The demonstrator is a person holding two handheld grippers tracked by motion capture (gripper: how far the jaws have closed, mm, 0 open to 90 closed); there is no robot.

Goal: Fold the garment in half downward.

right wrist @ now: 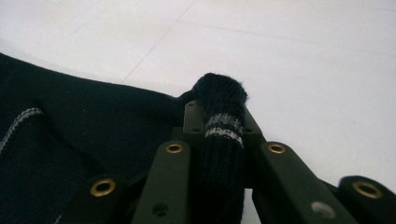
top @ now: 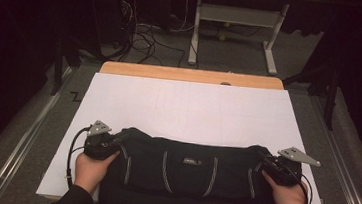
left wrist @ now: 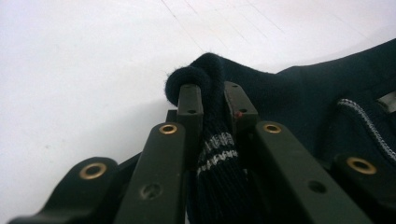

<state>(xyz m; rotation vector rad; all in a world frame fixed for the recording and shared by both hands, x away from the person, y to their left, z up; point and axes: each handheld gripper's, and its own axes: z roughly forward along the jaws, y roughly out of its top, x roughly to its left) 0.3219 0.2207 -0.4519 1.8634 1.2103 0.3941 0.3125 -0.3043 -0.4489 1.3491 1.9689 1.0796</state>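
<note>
Dark sweater [top: 187, 175] lies spread at the near edge of the white worktop [top: 188, 110], its body between the person's two hands, with thin pale stripes running down its front and a small label near the middle. The left claw [top: 114, 143] sits at the sweater's left end, and in the left gripper view [left wrist: 212, 100] its two black jaws are pinched tight on a bunched fold of ribbed knit with two pale stripes. The right claw [top: 266, 163] sits at the sweater's right end; in the right gripper view [right wrist: 219, 114] its jaws are likewise clamped on a rolled bit of striped ribbed cuff that sticks up between them. Both hands rest low on the worktop, well apart, one at each end of the sweater.
</note>
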